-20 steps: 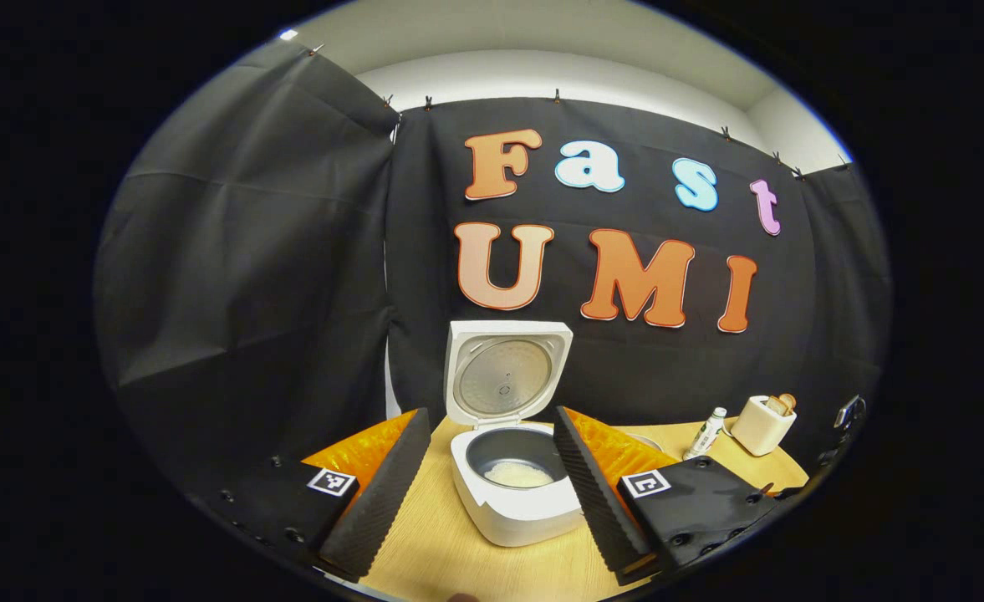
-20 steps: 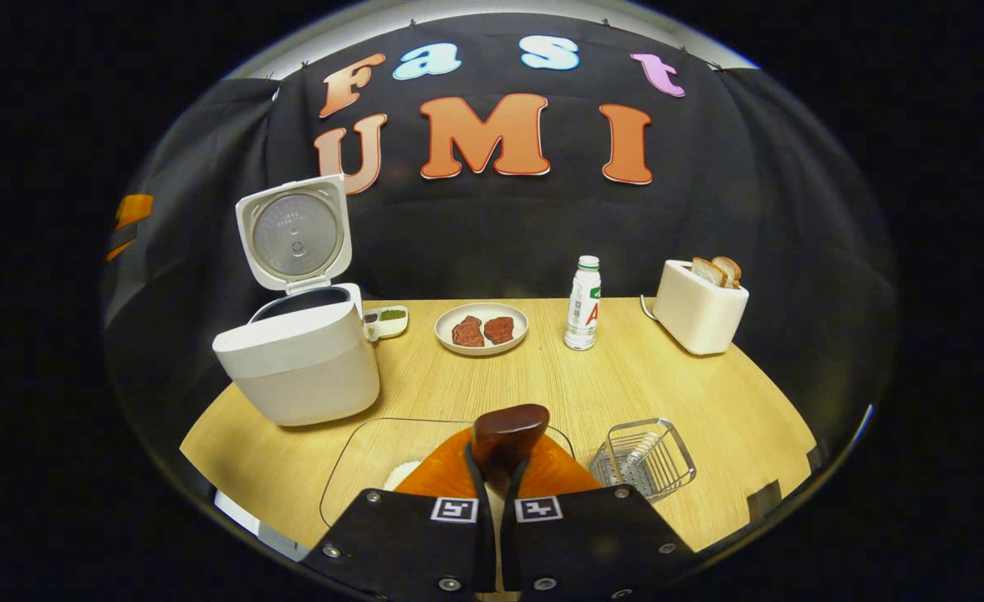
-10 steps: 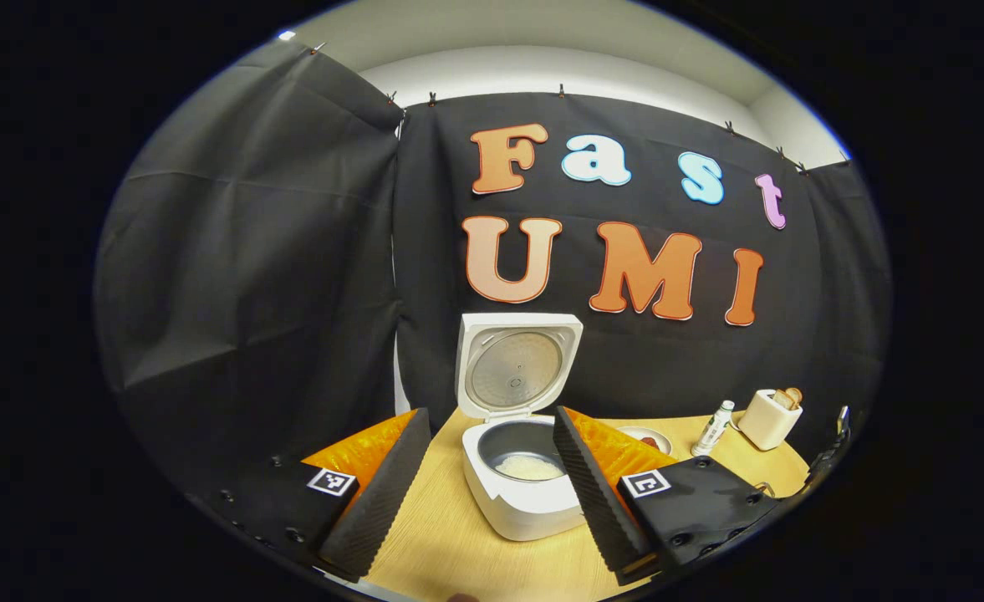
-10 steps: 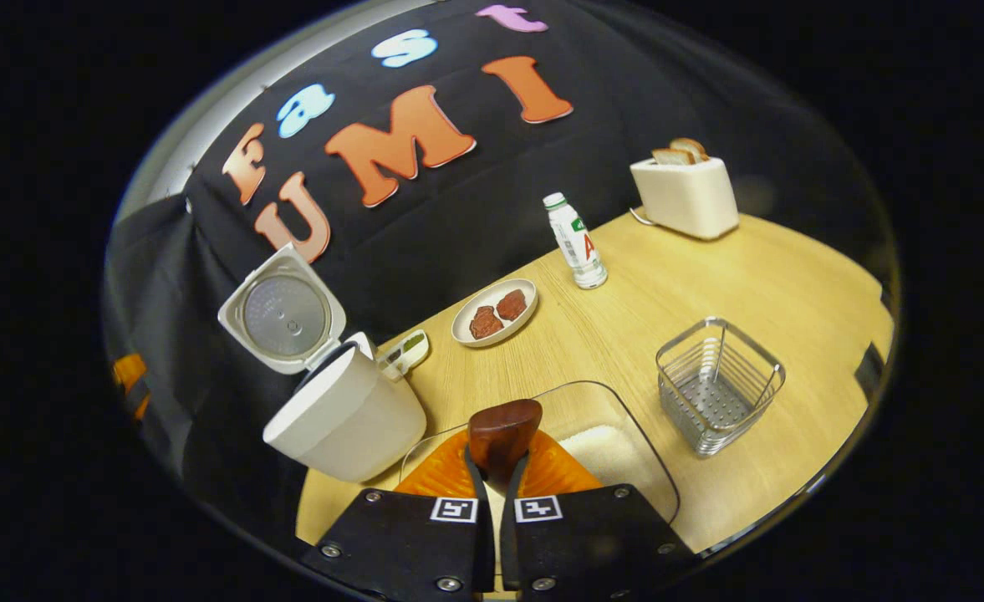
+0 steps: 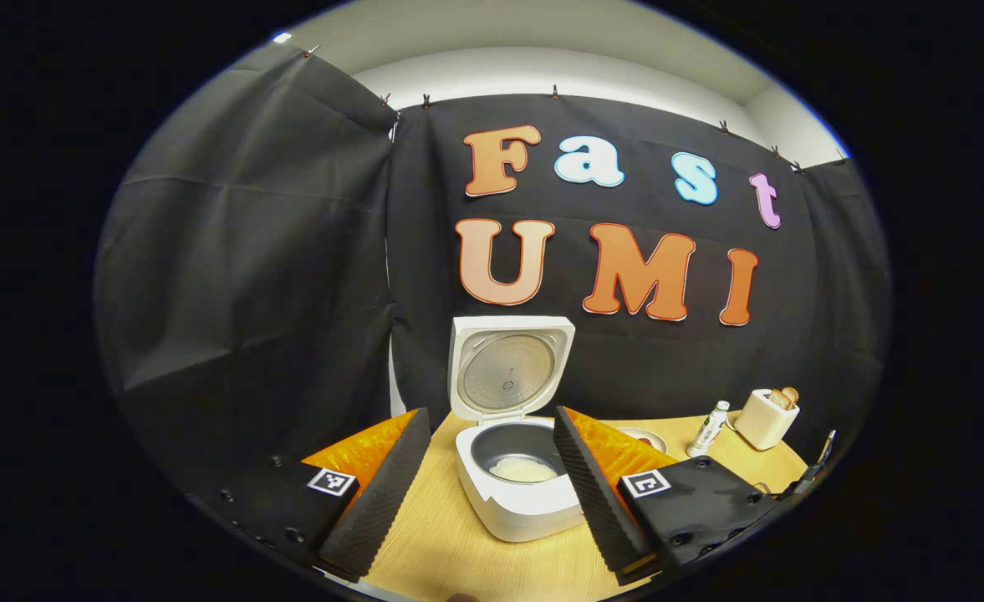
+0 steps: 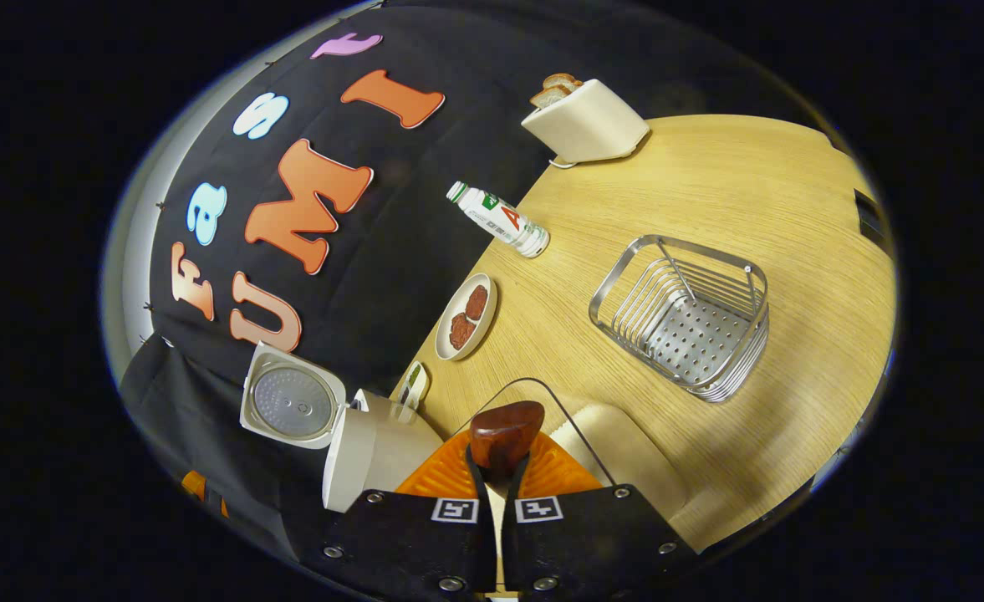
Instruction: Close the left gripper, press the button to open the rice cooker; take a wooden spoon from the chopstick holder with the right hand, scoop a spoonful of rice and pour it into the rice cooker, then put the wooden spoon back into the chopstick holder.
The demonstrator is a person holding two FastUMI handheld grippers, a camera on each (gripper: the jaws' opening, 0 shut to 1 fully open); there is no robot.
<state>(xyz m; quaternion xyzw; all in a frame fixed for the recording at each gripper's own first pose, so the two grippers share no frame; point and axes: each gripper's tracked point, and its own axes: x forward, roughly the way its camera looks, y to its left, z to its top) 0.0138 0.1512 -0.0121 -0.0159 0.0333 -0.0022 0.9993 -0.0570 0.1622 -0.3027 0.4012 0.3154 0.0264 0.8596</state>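
Now my right gripper (image 6: 500, 468) is pinched on the wooden spoon (image 6: 504, 431), its dark rounded bowl poking up at lower centre of the right gripper view, with the wire chopstick holder (image 6: 684, 313) up to the right on the wood-grain table (image 6: 759, 176). My left gripper (image 5: 487, 493) is spread wide, framing the white rice cooker (image 5: 517, 502), lid up, rice inside.

Wood-grain table (image 6: 709, 192), shiny wire chopstick holder (image 6: 682, 315), glossy wooden spoon (image 6: 504, 431).
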